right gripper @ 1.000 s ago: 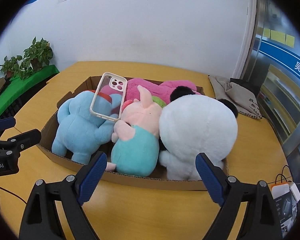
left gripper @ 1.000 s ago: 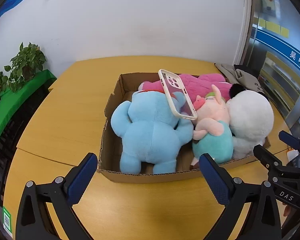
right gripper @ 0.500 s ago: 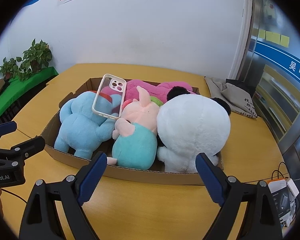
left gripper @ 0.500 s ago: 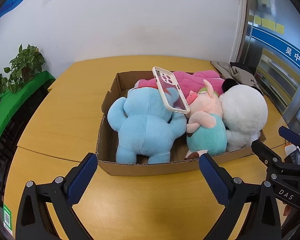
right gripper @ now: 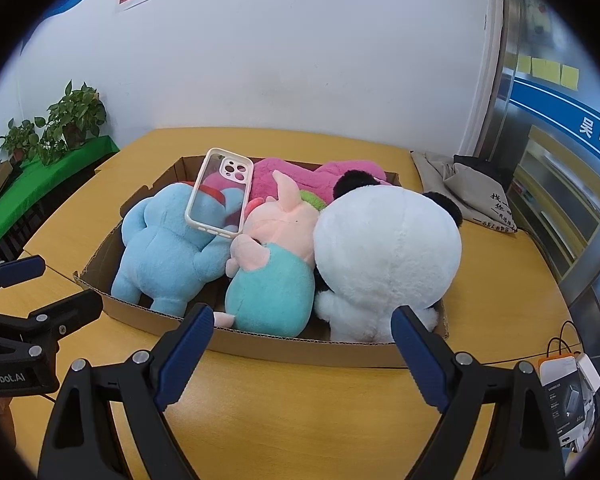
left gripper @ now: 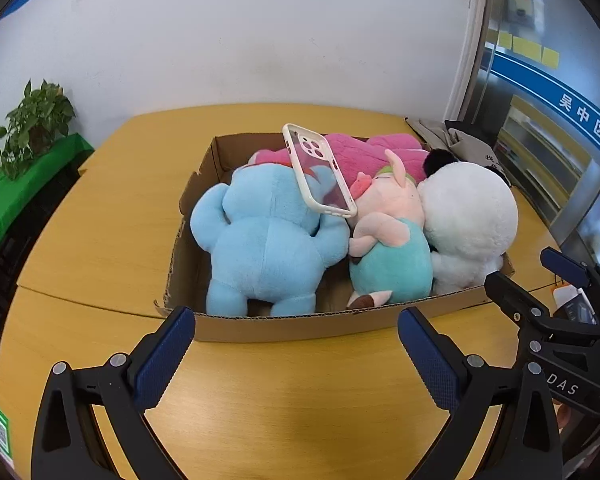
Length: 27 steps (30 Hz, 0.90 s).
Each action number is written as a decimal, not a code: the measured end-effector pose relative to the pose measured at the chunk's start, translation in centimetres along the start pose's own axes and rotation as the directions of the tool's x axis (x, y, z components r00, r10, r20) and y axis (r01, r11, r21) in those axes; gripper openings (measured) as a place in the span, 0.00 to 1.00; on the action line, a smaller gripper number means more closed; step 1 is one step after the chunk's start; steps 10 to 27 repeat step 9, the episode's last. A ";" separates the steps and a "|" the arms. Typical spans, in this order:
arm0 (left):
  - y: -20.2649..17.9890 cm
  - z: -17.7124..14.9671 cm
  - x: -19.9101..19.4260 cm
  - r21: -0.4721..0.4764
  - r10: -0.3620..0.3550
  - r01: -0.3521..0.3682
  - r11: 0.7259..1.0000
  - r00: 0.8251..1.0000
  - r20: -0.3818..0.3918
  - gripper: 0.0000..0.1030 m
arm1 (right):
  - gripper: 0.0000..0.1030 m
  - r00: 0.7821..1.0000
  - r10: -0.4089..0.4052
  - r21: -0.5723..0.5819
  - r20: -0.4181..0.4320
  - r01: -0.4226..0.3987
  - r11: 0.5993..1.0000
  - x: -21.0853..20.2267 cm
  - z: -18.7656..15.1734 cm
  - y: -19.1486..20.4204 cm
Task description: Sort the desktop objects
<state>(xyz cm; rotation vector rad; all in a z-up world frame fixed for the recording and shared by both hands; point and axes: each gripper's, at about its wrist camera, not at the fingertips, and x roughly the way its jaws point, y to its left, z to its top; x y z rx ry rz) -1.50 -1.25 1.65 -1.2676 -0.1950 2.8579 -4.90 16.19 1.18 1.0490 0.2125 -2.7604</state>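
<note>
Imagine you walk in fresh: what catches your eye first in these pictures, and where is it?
A cardboard box in the middle of the yellow table, packed with plush toys: a blue one at the left, a pink and teal pig in the middle, a big white panda at the right. A clear phone case leans tilted on the blue toy.

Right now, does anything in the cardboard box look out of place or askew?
Yes. A clear phone case lies tilted on top of the blue plush, leaning against the pink pig plush. It is the only non-toy in the cardboard box and it looks loosely perched.
</note>
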 end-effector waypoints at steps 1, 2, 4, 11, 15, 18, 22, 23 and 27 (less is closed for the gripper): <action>0.2 -0.1 0.0 -0.015 -0.015 0.015 1.000 1.000 0.000 1.00 | 0.88 1.000 0.001 0.002 0.000 -0.001 1.000 0.0 0.0 -0.1; 0.3 -0.1 -0.1 -0.030 -0.031 0.031 0.999 1.000 0.001 1.00 | 0.88 1.000 0.001 0.004 0.001 -0.001 1.000 -0.1 -0.1 -0.2; 0.6 -0.3 -0.2 -0.056 -0.034 0.034 0.998 0.999 0.007 1.00 | 0.88 1.000 0.002 0.005 0.000 -0.002 1.000 -0.1 -0.1 -0.4; 1.4 -0.5 -0.2 -0.092 -0.030 0.031 0.995 0.999 0.019 1.00 | 0.88 1.000 0.003 0.005 -0.003 -0.003 1.000 -0.2 -0.3 -0.6; 1.4 -0.5 -0.2 -0.092 -0.030 0.031 0.995 0.999 0.019 1.00 | 0.88 1.000 0.003 0.005 -0.003 -0.003 1.000 -0.2 -0.3 -0.6; 1.4 -0.5 -0.2 -0.092 -0.030 0.031 0.995 0.999 0.019 1.00 | 0.88 1.000 0.003 0.005 -0.003 -0.003 1.000 -0.2 -0.3 -0.6; 1.4 -0.5 -0.2 -0.092 -0.030 0.031 0.995 0.999 0.019 1.00 | 0.88 1.000 0.003 0.005 -0.003 -0.003 1.000 -0.2 -0.3 -0.6; 1.4 -0.5 -0.2 -0.092 -0.030 0.031 0.995 0.999 0.019 1.00 | 0.88 1.000 0.003 0.005 -0.003 -0.003 1.000 -0.2 -0.3 -0.6; 1.4 -0.5 -0.2 -0.092 -0.030 0.031 0.995 0.999 0.019 1.00 | 0.88 1.000 0.003 0.005 -0.003 -0.003 1.000 -0.2 -0.3 -0.6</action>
